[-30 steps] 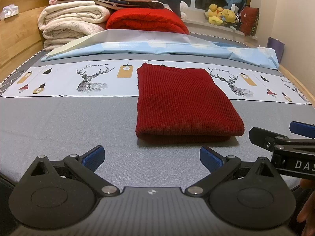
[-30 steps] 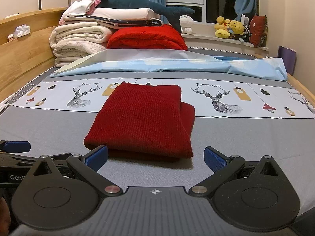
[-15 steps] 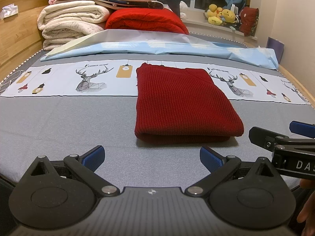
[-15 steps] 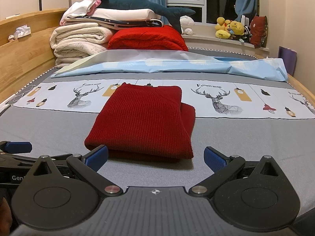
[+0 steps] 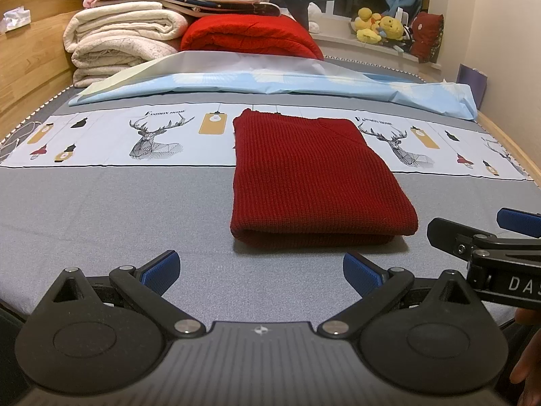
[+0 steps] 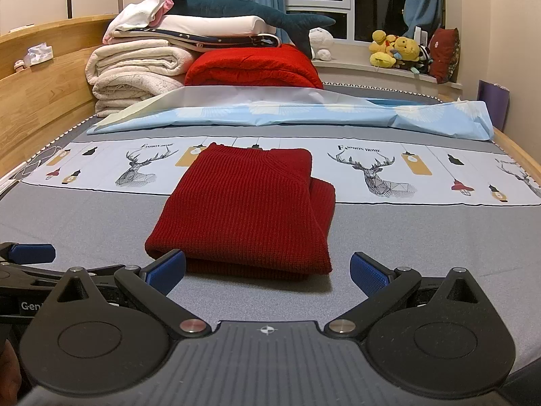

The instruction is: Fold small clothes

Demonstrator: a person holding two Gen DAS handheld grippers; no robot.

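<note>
Sweater (image 5: 314, 182): dark red knit, folded into a flat rectangle, lying on the bed (image 5: 101, 209) near its middle, its far end over the printed deer strip (image 5: 155, 135), its folded near edge facing both grippers.
Left gripper (image 5: 259, 272): fingers spread wide, holding nothing, low over the grey sheet near the bed's near edge, short of the sweater's near edge and not touching it.
Right gripper (image 6: 267, 272): fingers wide apart, empty; in its own view the left pad (image 6: 167, 268) overlaps the sweater's near left corner, contact unclear.
Far end of bed: light blue sheet (image 5: 270, 81) lying across; behind it stacked blankets (image 5: 125, 37) and a red quilt (image 5: 250, 35).
Windowsill: yellow plush toys (image 6: 394, 49).
</note>
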